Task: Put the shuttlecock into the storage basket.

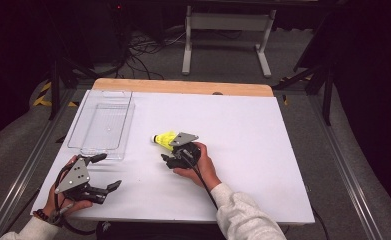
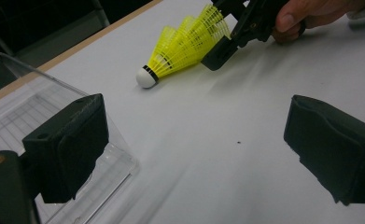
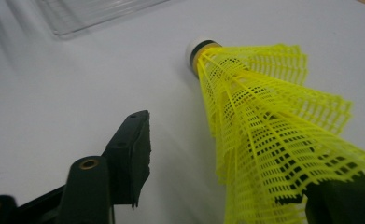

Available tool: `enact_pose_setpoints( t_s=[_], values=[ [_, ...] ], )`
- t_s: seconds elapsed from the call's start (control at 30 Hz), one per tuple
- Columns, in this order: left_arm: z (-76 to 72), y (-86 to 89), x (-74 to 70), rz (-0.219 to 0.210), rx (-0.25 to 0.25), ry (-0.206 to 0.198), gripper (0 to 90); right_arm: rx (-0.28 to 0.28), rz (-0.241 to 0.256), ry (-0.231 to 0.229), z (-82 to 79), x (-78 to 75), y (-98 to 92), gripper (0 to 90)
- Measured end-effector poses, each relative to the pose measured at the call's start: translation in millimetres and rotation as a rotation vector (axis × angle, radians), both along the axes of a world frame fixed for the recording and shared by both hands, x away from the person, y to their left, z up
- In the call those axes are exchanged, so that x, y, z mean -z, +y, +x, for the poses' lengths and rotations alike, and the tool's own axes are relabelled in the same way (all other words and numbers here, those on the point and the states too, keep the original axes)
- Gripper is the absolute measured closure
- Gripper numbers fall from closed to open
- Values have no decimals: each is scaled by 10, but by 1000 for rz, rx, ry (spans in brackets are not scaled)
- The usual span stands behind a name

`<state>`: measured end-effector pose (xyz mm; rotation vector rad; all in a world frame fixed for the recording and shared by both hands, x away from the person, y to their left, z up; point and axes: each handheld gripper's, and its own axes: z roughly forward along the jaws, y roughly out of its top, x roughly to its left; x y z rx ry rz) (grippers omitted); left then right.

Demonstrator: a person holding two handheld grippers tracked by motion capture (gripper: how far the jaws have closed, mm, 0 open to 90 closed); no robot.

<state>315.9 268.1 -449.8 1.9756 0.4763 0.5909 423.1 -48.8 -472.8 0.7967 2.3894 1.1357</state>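
Observation:
A yellow plastic shuttlecock (image 1: 164, 140) with a white cork lies on its side mid-table, cork pointing left. My right gripper (image 1: 171, 151) is open around its skirt. In the right gripper view the netted skirt (image 3: 273, 126) rests against the right jaw, and a wide gap separates it from the left jaw. The left gripper view shows the shuttlecock (image 2: 185, 44) with one of the right gripper's fingers (image 2: 220, 53) touching its skirt. My left gripper (image 1: 110, 171) is open and holds nothing, low over the front left of the table, its jaws far apart (image 2: 199, 140).
A clear plastic tray (image 1: 128, 120) sits at the left, its near corner (image 2: 110, 163) just beside the left gripper's left jaw. The white table surface (image 1: 243, 150) stretches to the right. Beyond the wooden far edge are cables and a stand's legs on the floor.

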Motion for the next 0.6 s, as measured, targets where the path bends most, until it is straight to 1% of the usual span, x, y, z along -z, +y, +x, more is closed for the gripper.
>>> enact_pose_setpoints(
  t_s=[0.03,0.1,0.13,0.2,0.23,0.27,0.37,0.43,0.53,0.57,0.6],
  values=[
    [1,0,1,0,0,0,76,14,1,2,10,9,7,426],
    [2,-2,2,0,-2,0,77,36,8,-5,26,13,9,498],
    [0,-3,2,-1,1,1,77,50,23,0,41,14,5,508],
    [1,-4,3,1,5,2,80,53,26,1,46,13,5,514],
    [3,-5,4,2,6,4,84,62,23,-1,52,10,12,535],
    [11,-2,6,2,8,7,86,81,7,-14,53,11,33,537],
    [14,0,9,2,6,8,87,92,-2,-26,47,11,56,560],
    [14,-4,13,1,5,13,91,104,-12,-38,48,11,70,622],
    [13,-10,13,7,8,14,93,115,-23,-41,49,6,76,672],
    [8,-13,10,11,9,12,93,115,-31,-44,44,2,78,699],
    [7,-14,10,10,10,13,92,120,-28,-50,29,-3,80,734]
  ],
)
